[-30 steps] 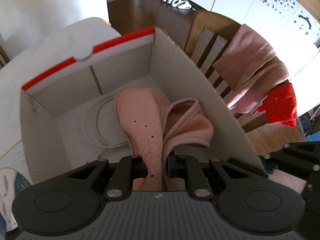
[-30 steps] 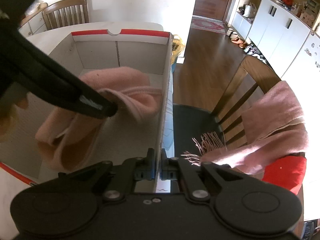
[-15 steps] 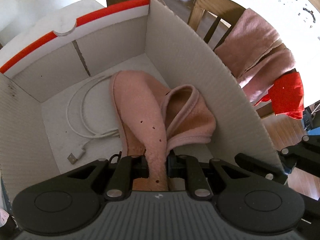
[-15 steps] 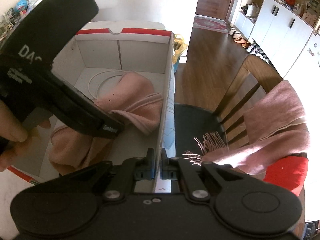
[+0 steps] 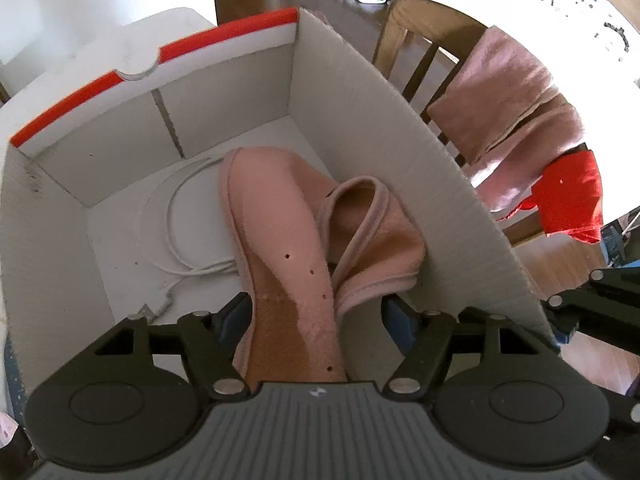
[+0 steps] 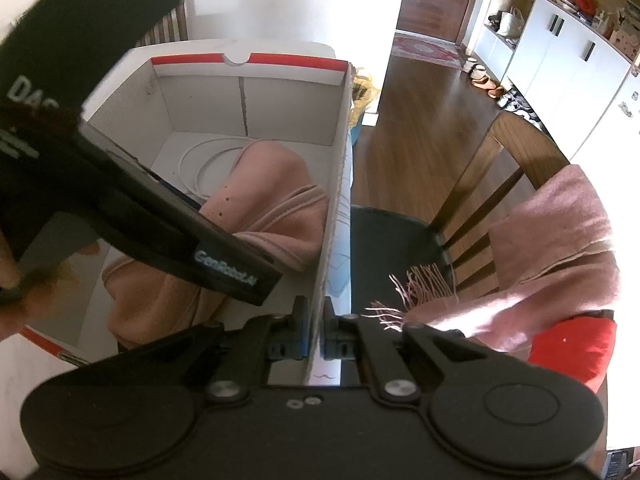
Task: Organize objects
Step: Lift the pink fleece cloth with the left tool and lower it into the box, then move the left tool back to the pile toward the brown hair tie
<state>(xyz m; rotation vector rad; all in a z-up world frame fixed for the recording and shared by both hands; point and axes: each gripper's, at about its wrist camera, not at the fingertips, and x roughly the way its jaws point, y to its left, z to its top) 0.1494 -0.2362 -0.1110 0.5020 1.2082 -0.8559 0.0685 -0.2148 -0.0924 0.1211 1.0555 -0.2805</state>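
A white cardboard box (image 5: 360, 120) with a red rim stands on a white table. Two pink slippers lie inside it, one sole-up (image 5: 288, 240) and one (image 5: 372, 232) leaning on the right wall. My left gripper (image 5: 316, 314) points down into the box and its jaws are opening. The sole-up slipper's heel is between them, and the right pad stands clear of it. From the right wrist view, a left gripper finger (image 6: 224, 268) crosses over the slippers (image 6: 272, 200). My right gripper (image 6: 316, 320) is shut on the box's right wall (image 6: 340, 160).
A coiled white cable (image 5: 168, 232) lies on the box floor left of the slippers. Right of the table stands a wooden chair (image 6: 500, 168) draped with a pink scarf (image 6: 560, 232) and a red cloth (image 6: 572, 348). Beyond is wooden floor.
The left gripper sank into the box with the slipper, then its jaws spread apart and let go of the heel. The right gripper stayed clamped on the box wall.
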